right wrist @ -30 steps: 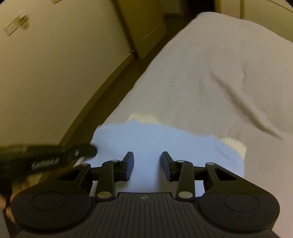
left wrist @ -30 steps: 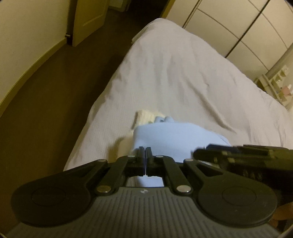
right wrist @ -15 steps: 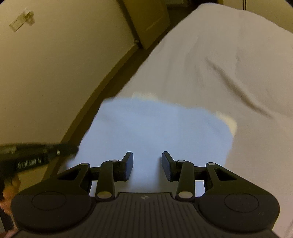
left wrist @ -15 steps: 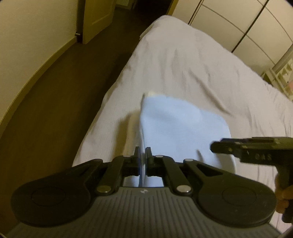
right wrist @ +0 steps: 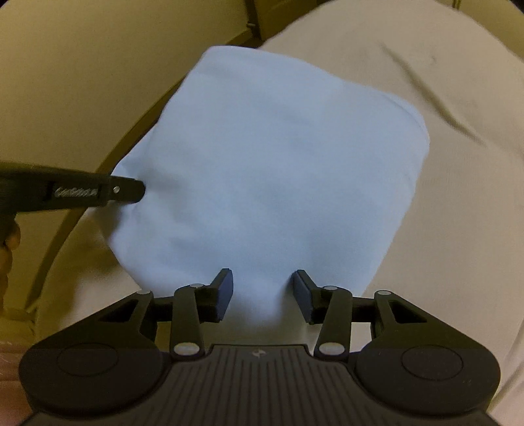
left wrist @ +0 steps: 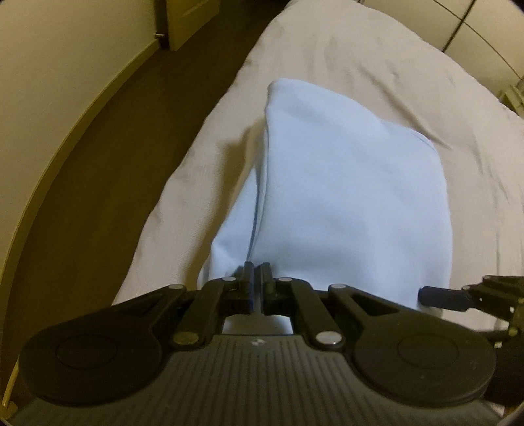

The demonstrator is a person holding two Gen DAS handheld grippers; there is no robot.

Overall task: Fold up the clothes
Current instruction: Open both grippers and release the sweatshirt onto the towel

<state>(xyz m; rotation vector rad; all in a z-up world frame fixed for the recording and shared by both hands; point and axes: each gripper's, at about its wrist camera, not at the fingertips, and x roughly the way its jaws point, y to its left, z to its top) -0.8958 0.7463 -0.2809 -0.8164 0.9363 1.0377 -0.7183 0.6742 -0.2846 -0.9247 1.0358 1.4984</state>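
The left gripper (left wrist: 257, 281) has its fingers clamped on the light blue garment (left wrist: 344, 196), lifted over the bed (left wrist: 360, 65). The right gripper (right wrist: 262, 291) fingers stand apart around its edge.

We note a bed (left wrist: 344, 62) covered by a white, lightly creased sheet — it runs away from the cameras toward the far end of the room. Along its left side lies a dark floor (left wrist: 108, 157), bounded by a cream wall (left wrist: 59, 65) with a skirting board (left wrist: 62, 144) at its foot. Pale cabinet panels (left wrist: 484, 36) stand beyond the bed's right edge, and a door leaf (left wrist: 191, 19) — partly cut off by the frame — stands at the top left.
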